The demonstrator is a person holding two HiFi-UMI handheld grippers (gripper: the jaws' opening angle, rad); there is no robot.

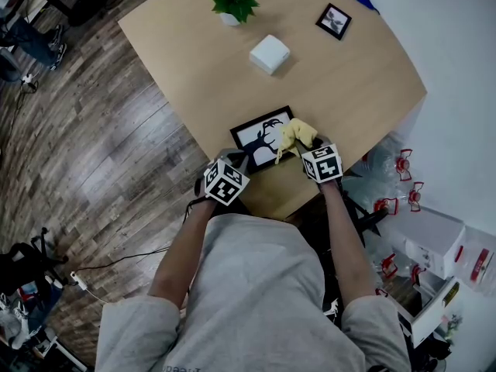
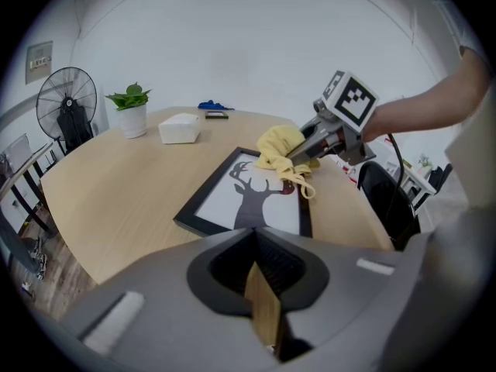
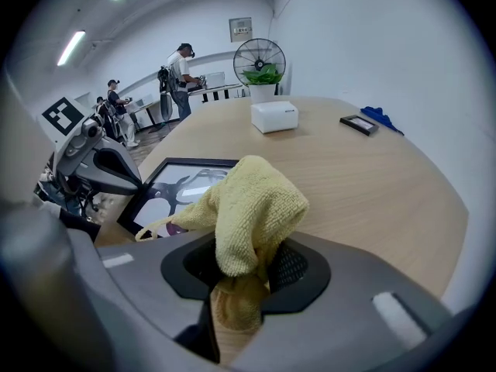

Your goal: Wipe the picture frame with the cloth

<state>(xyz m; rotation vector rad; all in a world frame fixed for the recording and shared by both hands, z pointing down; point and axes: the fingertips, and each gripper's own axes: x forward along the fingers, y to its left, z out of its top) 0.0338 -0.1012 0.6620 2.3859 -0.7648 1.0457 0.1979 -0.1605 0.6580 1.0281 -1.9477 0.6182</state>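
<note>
**A:** Starting at the left, is the left gripper [image 2: 263, 308] any help?

**B:** Not much as it stands. Its jaws are drawn in to a narrow slit with nothing between them, and it hovers by the near left corner of the picture frame [image 2: 213, 208]. I can't tell whether it touches. I'd press it down on that corner so the frame can't skate.

**A:** And the frame itself?

**B:** It lies flat and askew, close to the near edge of the table [image 1: 341, 84], right in front of the person. The cloth [image 3: 248, 208] sits bunched on its right end, over the deer's antlers, pinched tight in the right gripper [image 3: 236, 301].

**A:** So how should it be wiped?

**B:** Lower the wad so more of the cloth lies flat on the glass, then draw it leftward in long, light strokes. I'd push away from the near edge, not toward it.

**A:** Is there room?

**B:** Plenty further in, as the white box [image 1: 269, 53] and the plant [image 1: 234, 0] stand well apart. The near edge is the tight side.
</note>
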